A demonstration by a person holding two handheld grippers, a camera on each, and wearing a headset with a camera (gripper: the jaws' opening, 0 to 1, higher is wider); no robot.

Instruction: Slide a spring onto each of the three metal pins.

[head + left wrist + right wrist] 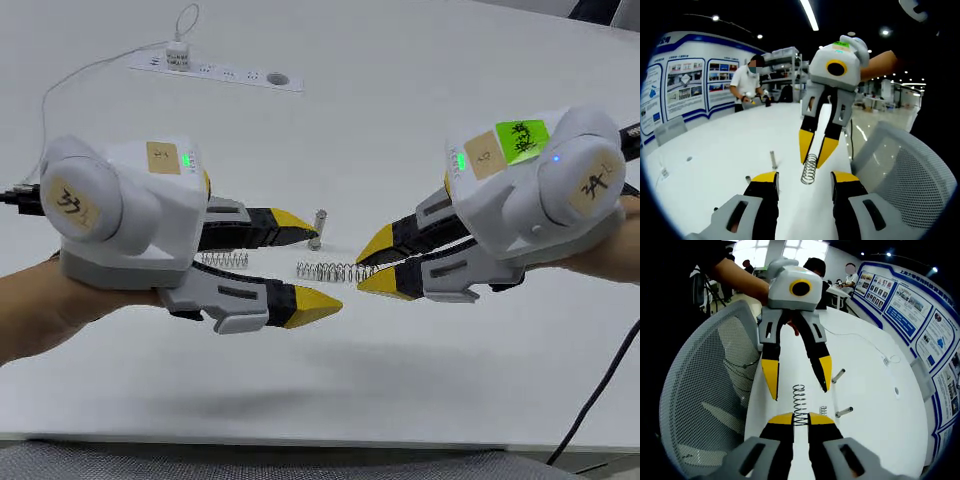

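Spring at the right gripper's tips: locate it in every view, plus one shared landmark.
Head view: spring, centre, left of the right gripper.
Left gripper view: spring, centre, below the right gripper's tips.
Right gripper view: spring, low centre, between that gripper's jaws.
Shared landmark: right gripper's yellow tips at the spring's end.

I am counting two springs on the bench (400, 120): first spring (330, 270), second spring (225, 260). I am logging two metal pins, first pin (838, 375) and second pin (844, 412), plus one power strip (215, 72).

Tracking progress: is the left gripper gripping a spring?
No, the left gripper stands open; the spring sits in the right gripper.
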